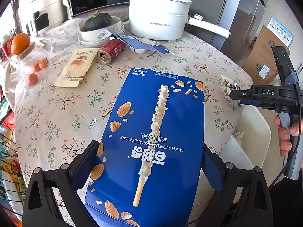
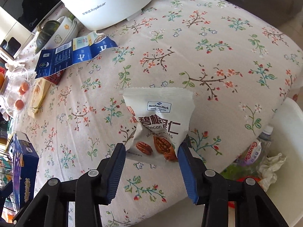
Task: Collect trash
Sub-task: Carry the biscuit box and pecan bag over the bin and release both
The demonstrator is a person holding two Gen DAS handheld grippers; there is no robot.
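Observation:
My left gripper (image 1: 151, 157) is shut on a blue biscuit box (image 1: 155, 132) and holds it above the floral tablecloth; the box also shows at the left edge of the right wrist view (image 2: 22, 166). My right gripper (image 2: 151, 147) is shut on a white pecan snack packet (image 2: 159, 124), pinching its lower edge over the table's near rim; it also shows in the left wrist view (image 1: 229, 89). A white bin (image 2: 284, 124) with a bottle and crumpled tissue inside stands below the table at the right.
On the table lie a red can (image 1: 111, 51), a yellow bread wrapper (image 1: 75, 68), a torn blue carton (image 2: 73, 54), a white electric pot (image 1: 159, 17), a bowl with a squash (image 1: 98, 26) and a glass jar of oranges (image 1: 32, 64).

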